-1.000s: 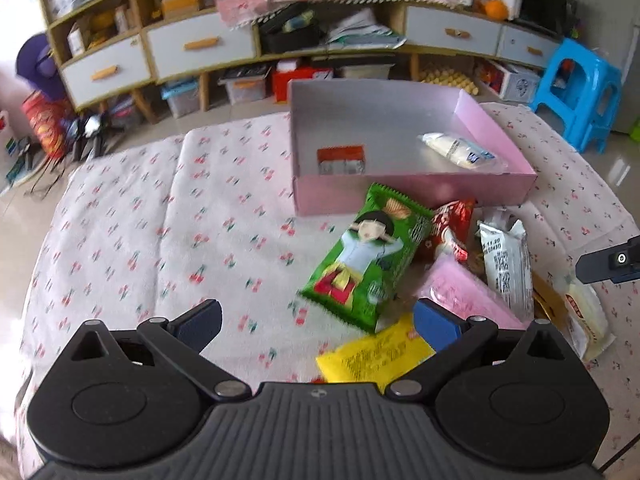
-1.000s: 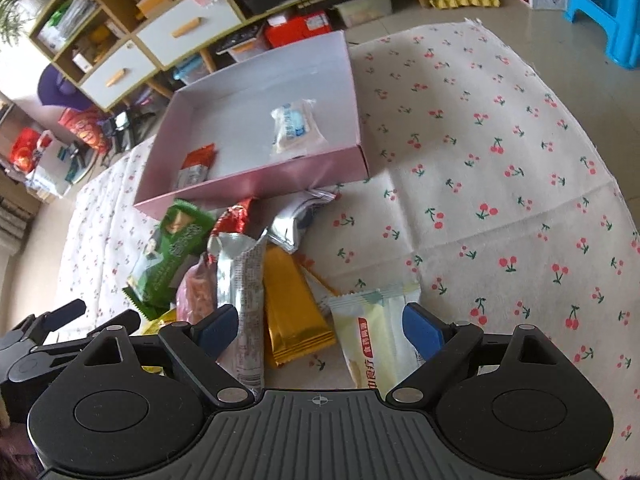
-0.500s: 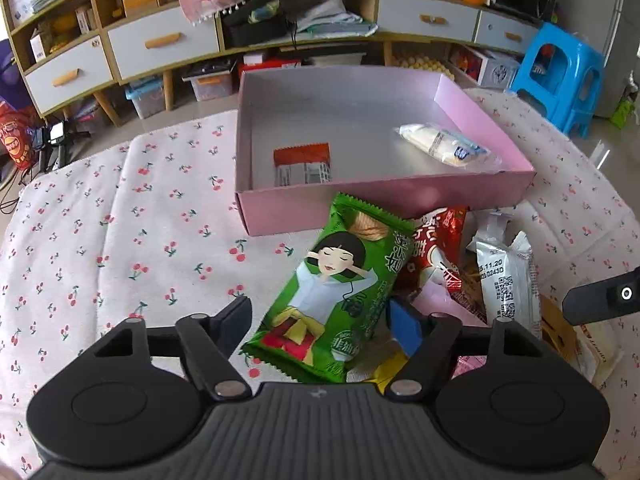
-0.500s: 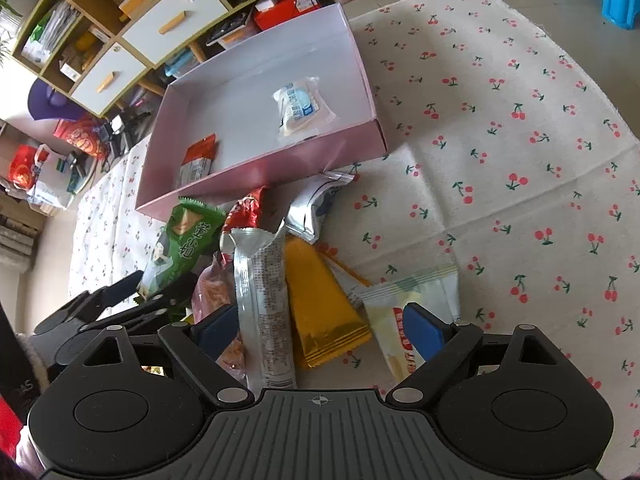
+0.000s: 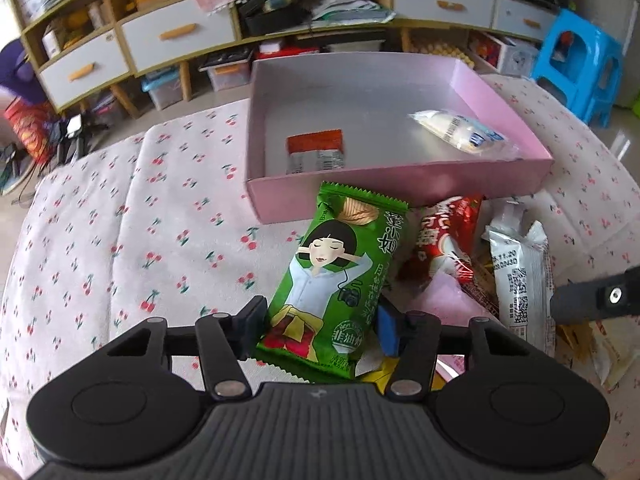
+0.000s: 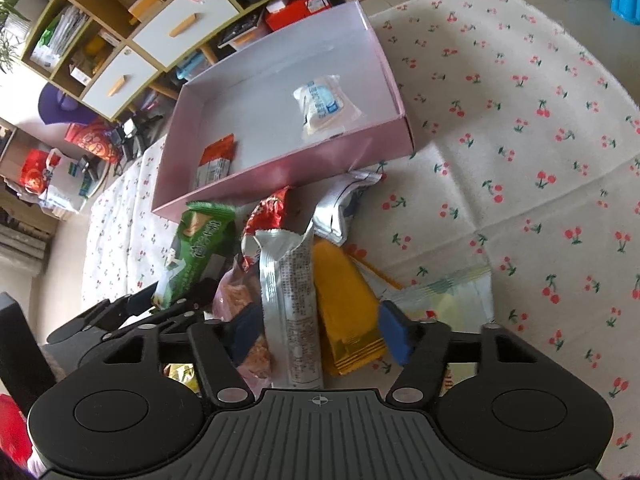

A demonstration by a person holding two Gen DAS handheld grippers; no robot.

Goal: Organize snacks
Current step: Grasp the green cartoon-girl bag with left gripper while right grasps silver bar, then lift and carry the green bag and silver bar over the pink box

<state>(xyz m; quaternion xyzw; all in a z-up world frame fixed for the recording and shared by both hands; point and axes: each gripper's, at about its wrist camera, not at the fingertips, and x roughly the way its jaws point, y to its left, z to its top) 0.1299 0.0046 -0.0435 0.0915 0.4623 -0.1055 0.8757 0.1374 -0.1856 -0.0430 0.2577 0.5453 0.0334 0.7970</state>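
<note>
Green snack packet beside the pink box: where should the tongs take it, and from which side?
Grip the green snack packet across its narrow width at the near end, coming from the near short edge. It lies flat and lengthwise towards the pink box. The left tongs are closing there, straddling both long edges.

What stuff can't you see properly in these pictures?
- Yellow packet, left wrist view: mostly hidden under the green packet and the left gripper, whose fingers are closing around the green packet.
- Pink packet, right wrist view: partly covered by the silver packet and the right gripper.
- Print on the silver packet: too small to read.
- Pale packet: near end hidden behind the right gripper.
</note>
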